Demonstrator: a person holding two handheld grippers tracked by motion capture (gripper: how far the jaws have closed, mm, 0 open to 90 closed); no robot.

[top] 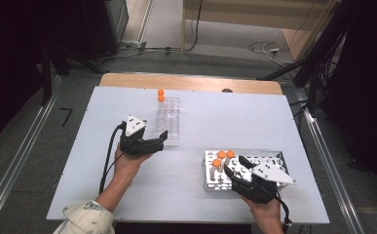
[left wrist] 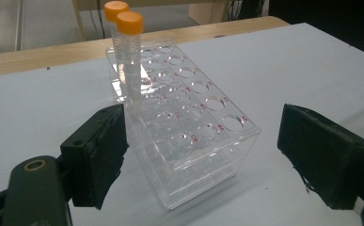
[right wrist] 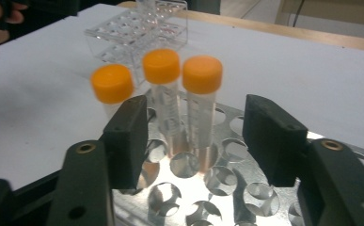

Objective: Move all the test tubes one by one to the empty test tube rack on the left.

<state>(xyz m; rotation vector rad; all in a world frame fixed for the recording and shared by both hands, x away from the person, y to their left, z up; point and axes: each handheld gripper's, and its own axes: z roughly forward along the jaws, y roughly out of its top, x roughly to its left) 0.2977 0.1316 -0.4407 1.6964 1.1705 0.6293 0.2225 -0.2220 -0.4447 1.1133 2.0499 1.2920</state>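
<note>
Item: three orange-capped tubes (right wrist: 179,101) upright in metal rack (top: 273,157), near right. Right gripper (right wrist: 196,136) jaws part-open, tubes beyond the pads, none gripped; centre on one tube before closing. Left gripper (left wrist: 203,155) jaws wide, flanking clear rack (left wrist: 189,136)

The high view looks down over the whole surface (top: 196,122); both tool views sit close and low, sharing the clear rack (left wrist: 189,136).

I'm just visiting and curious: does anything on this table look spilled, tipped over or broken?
Nothing stands out. Two orange-capped tubes stand upright in the clear rack, three more stand upright in the metal rack, and the white tabletop looks dry and clean.
</note>
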